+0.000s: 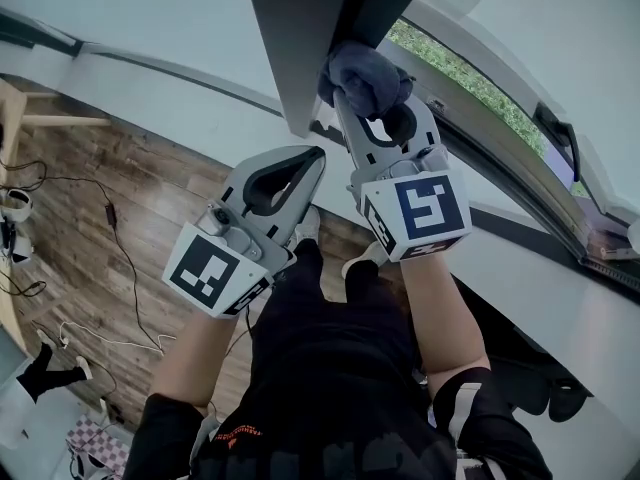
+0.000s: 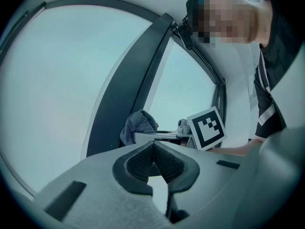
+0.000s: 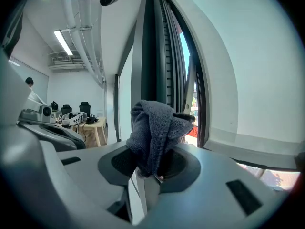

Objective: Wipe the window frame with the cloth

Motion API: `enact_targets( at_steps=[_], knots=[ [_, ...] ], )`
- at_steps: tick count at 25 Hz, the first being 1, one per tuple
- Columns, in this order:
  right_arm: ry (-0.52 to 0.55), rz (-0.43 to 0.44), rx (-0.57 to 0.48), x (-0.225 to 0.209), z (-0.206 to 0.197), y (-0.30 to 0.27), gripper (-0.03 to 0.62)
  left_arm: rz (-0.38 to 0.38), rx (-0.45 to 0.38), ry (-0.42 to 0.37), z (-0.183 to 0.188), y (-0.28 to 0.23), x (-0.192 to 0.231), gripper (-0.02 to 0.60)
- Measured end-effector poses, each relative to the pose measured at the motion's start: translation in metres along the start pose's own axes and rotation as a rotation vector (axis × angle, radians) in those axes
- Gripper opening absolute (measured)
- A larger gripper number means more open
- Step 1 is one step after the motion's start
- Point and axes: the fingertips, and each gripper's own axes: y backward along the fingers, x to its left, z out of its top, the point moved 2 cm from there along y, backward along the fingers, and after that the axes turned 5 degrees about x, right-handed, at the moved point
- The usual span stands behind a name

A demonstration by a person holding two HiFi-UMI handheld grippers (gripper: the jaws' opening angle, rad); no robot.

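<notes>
We're pressing the grey cloth [image 1: 362,68] against the edge of the dark window frame [image 1: 310,48], right gripper [image 1: 375,108] fingers [image 1: 352,133] clamping it. Left gripper [image 1: 315,158] is hanging just beside, fingers [image 2: 138,163] closed on nothing. Cables [image 1: 122,260] are trailing over the wooden floor [image 1: 100,188] below, well apart.

It looked like an office or lab, with strip lights [image 3: 63,42] and bare pipes [image 3: 89,46] overhead, office chairs [image 3: 85,107] by a wooden surface [image 3: 96,123], and cables [image 1: 124,260] trailing over the wood floor [image 1: 80,198].
</notes>
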Motion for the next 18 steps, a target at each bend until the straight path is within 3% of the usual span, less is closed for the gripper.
enact_targets(
  at_steps=[18],
  knots=[
    [-0.088, 0.004, 0.09, 0.002, -0.063, -0.022, 0.112, 0.017, 0.039, 0.04, -0.032, 0.001, 0.012, 0.02]
  ],
)
